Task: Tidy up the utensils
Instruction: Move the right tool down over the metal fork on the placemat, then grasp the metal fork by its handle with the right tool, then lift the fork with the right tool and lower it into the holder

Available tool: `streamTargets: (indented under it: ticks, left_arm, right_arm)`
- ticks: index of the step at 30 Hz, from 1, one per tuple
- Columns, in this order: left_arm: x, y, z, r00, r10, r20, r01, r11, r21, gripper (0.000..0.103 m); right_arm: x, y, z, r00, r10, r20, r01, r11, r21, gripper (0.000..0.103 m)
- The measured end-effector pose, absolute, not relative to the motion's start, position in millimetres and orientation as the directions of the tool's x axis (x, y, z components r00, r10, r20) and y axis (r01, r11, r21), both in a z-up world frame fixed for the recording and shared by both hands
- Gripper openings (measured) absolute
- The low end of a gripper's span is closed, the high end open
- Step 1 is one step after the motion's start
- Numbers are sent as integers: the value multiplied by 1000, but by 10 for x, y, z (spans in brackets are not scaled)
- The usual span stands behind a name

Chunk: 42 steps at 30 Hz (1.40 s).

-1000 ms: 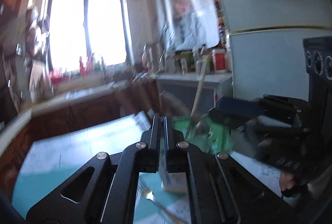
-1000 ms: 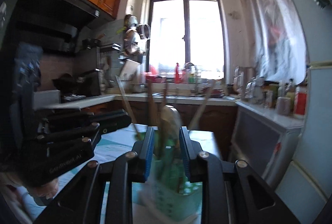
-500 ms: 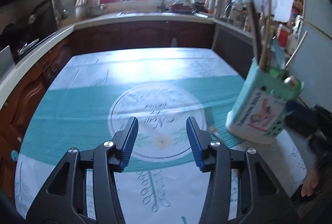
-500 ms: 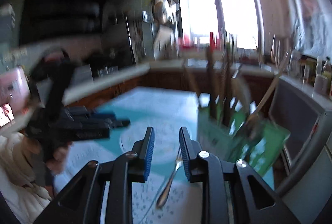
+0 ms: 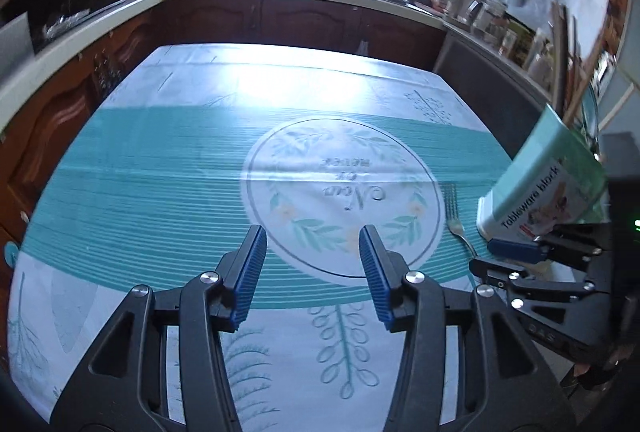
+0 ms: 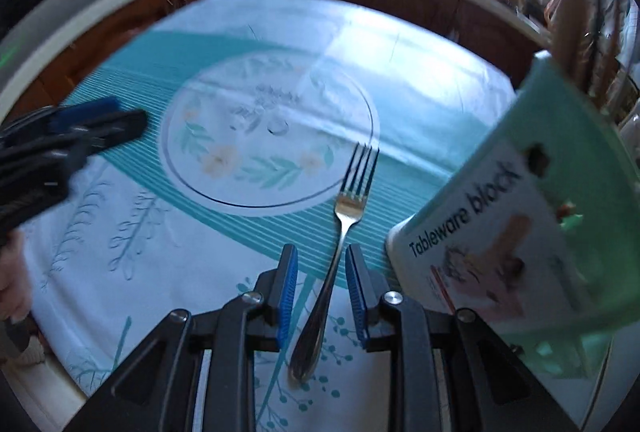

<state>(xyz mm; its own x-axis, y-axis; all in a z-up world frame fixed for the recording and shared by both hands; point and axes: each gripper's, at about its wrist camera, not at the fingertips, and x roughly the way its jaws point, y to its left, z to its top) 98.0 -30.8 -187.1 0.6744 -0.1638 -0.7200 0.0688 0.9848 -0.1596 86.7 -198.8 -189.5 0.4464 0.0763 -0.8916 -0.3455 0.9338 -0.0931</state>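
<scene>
Left wrist view: my left gripper hangs over the tablecloth, fingers wide apart, nothing between them. It sits just short of the round floral print at the cloth's centre. Fork lies flat on the cloth at the print's right edge, tines pointing away from me. Tableware block, green holder w/ label, stands just right of the fork, looks tilted; utensil handles stick out its top, blurry. My right gripper comes in at the far right, by the block's base.

Right wrist view: right gripper fingers partly apart, straddling the fork handle; contact w/ handle can't tell. Tines reach the print's rim. Block right of the fork, close. Left gripper blurred at left edge.
</scene>
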Motion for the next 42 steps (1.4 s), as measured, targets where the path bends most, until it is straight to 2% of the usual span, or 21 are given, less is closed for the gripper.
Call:
streamTargets:
  ticks: [6, 12, 15, 18, 29, 33, 36, 39, 42]
  left_arm:
    - [1037, -41, -1942, 664, -190, -723, 43, 975, -217, 45]
    - [1138, -49, -1941, 661, -207, -722, 50, 971, -233, 45]
    - [1160, -50, -1956, 652, -226, -723, 55, 966, -252, 45]
    - [1150, -75, -1959, 650, -232, -724, 58, 965, -257, 45]
    - [990, -384, -1815, 668, -225, -710, 93, 971, -220, 45]
    - [927, -518, -1731, 673, -240, -700, 124, 969, -213, 45]
    - [886, -619, -1630, 674, -264, -690, 167, 964, -206, 45]
    - [844, -806, -1506, 679, -272, -682, 212, 962, -172, 45]
    - [824, -963, -1396, 683, -282, -674, 246, 957, -151, 45]
  right_arm:
    - [1092, -1932, -2068, 347, 14, -938, -309, 946, -100, 23]
    - [1253, -1873, -2068, 305, -20, -952, -295, 949, -115, 7]
    - [1274, -1821, -2061, 296, -22, -955, -304, 946, -116, 7]
    - [1188, -1828, -2029, 285, 37, -958, -330, 942, -62, 4]
    - [707, -1966, -1770, 433, 219, -874, -341, 938, 66, 4]
    - [443, -2134, -1441, 570, 334, -751, -358, 923, 138, 4]
    - [211, -2326, -1153, 697, 392, -601, -366, 915, 172, 4]
    - [-34, -2541, -920, 824, 363, -435, -328, 932, 155, 4]
    - [-238, -2757, -774, 923, 260, -283, -238, 965, 110, 4]
